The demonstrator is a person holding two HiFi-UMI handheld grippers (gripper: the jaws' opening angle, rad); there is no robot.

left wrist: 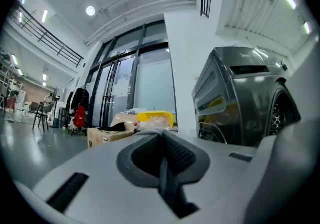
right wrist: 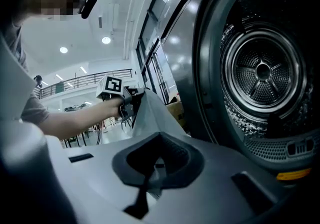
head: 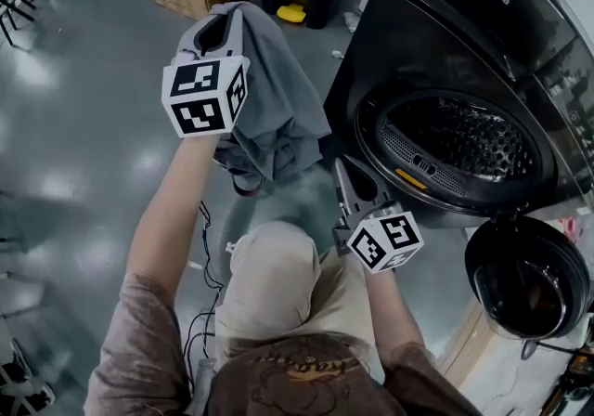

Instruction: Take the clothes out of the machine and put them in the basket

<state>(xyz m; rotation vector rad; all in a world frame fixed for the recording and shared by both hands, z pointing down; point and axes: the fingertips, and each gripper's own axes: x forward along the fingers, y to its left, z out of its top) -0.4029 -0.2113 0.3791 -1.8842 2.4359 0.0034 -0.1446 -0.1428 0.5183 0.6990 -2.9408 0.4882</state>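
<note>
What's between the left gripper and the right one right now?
The grey garment runs from the left gripper down to the right gripper, with nothing else between them. The right gripper view shows it best.

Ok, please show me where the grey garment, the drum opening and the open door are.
grey garment (head: 278, 98), head view, on its hanging middle folds.
drum opening (head: 464, 140), head view, on the perforated inner wall.
open door (head: 525, 279), head view, on its dark glass bowl.
</note>
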